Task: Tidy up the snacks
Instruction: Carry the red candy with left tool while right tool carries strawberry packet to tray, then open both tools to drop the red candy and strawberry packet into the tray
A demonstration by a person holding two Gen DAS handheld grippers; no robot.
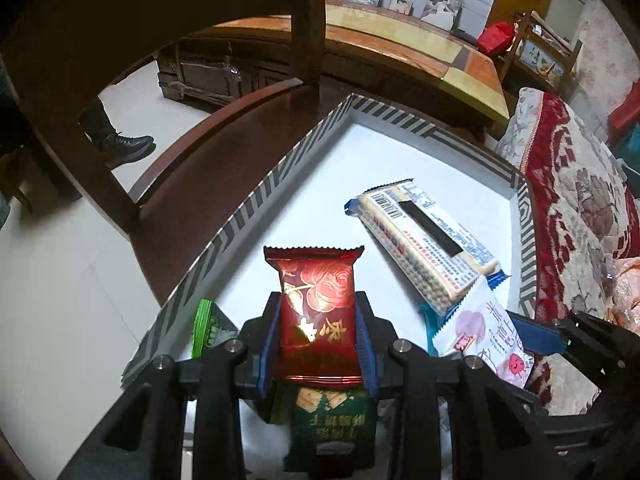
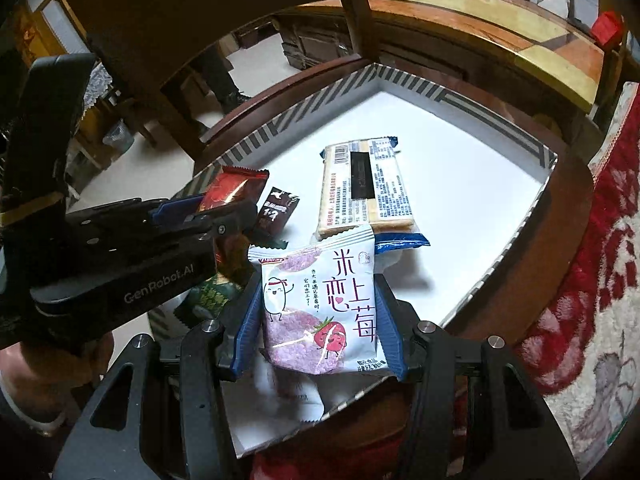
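Note:
My left gripper [image 1: 318, 312] is shut on a red snack packet with a gold rose [image 1: 316, 308], held above the near left part of a white box lid with a striped rim [image 1: 256, 200]. My right gripper [image 2: 320, 308] is shut on a white strawberry snack packet [image 2: 320, 304], held above the lid's near edge; this packet also shows in the left wrist view [image 1: 484, 328]. The left gripper with the red packet [image 2: 232, 192] shows at the left of the right wrist view. A long cracker pack [image 2: 366, 188] lies in the lid's middle.
Green snack packets [image 1: 332, 420] lie under the left gripper. A small dark sachet [image 2: 278, 210] lies in the lid. The lid [image 2: 480, 184] rests on a round wooden stool [image 1: 208, 160]. A floral red blanket [image 1: 580, 208] is at the right. A wooden chair frame [image 1: 304, 20] stands behind.

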